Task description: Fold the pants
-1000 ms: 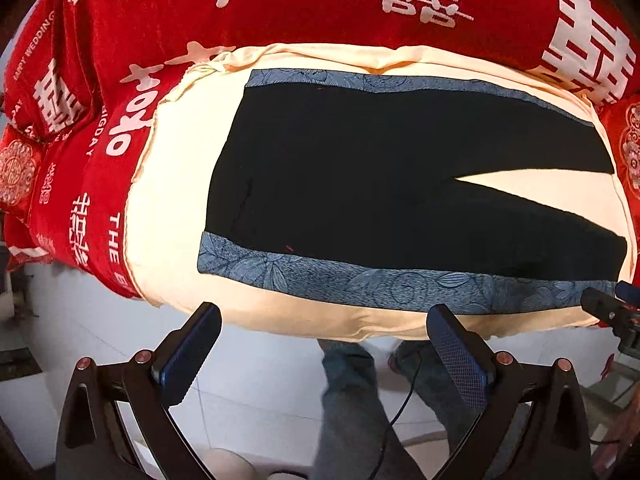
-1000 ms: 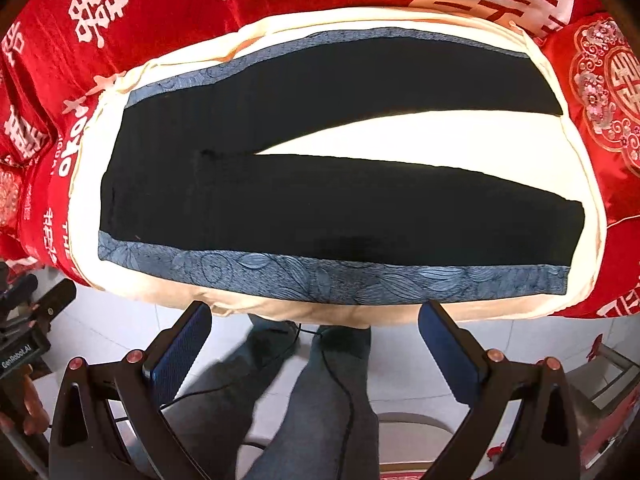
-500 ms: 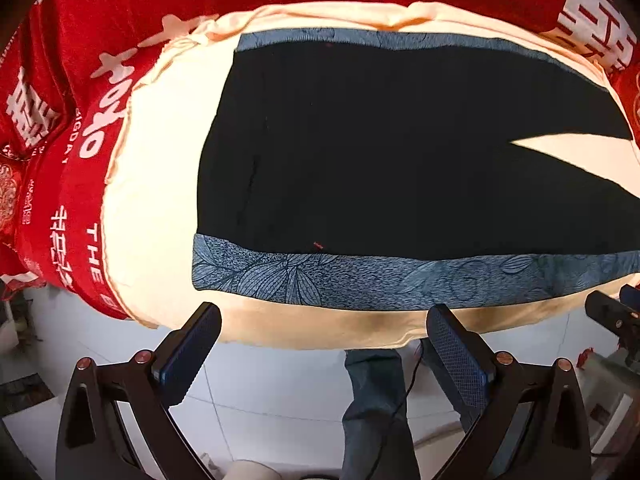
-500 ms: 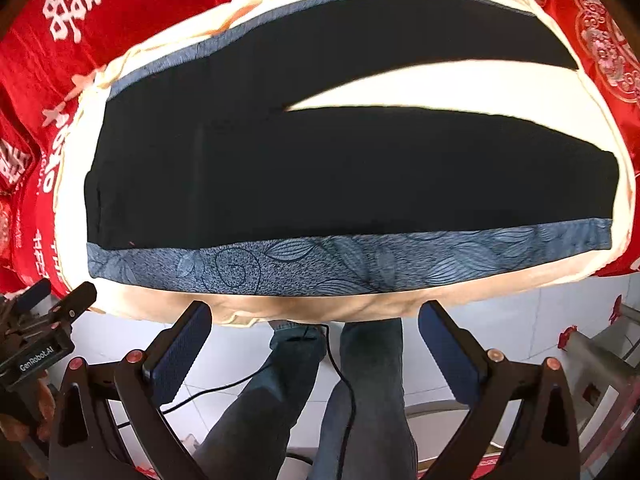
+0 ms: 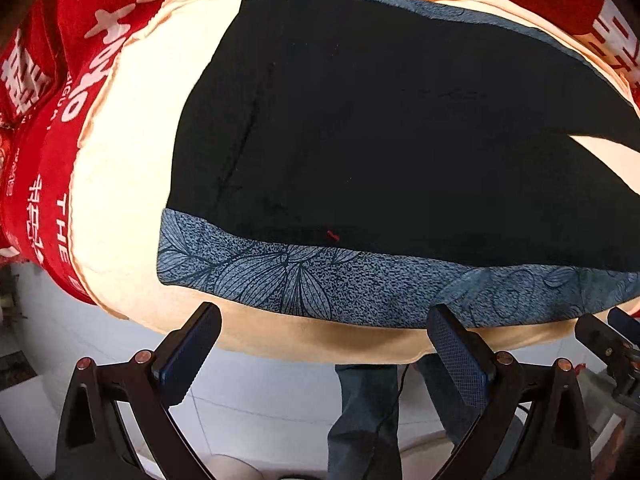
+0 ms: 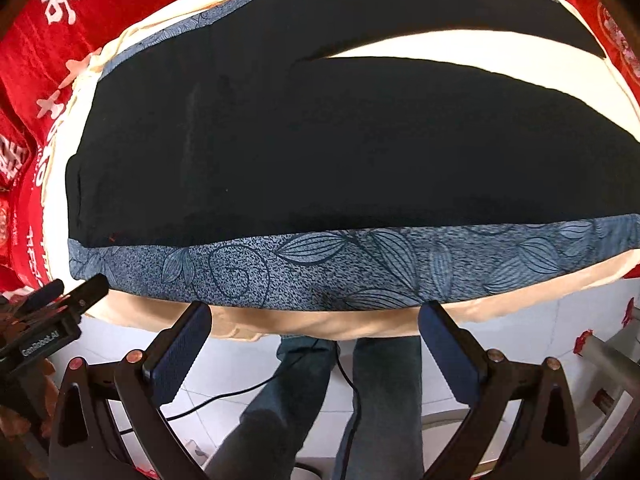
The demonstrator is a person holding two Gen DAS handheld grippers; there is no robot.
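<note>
Black pants [image 5: 400, 120] lie flat on a cream cushion [image 5: 120, 160], legs splayed. Left gripper [image 5: 324, 332] and right gripper [image 6: 316, 324] hover near the patterned side stripe [image 6: 360, 264], fingers apart, empty; a shallow pinch could catch the cushion cover instead.

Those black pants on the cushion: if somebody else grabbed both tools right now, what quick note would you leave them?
Left hand-held gripper: open, empty, short of the near edge at the waist end.
Right hand-held gripper: open, empty, facing the near leg.
Black pants lie flat on the cream cushion, legs spread in a V, patterned blue side stripe nearest.
Done: spreading only; no fold.
Left: every fold, probably starting from that near edge.
</note>
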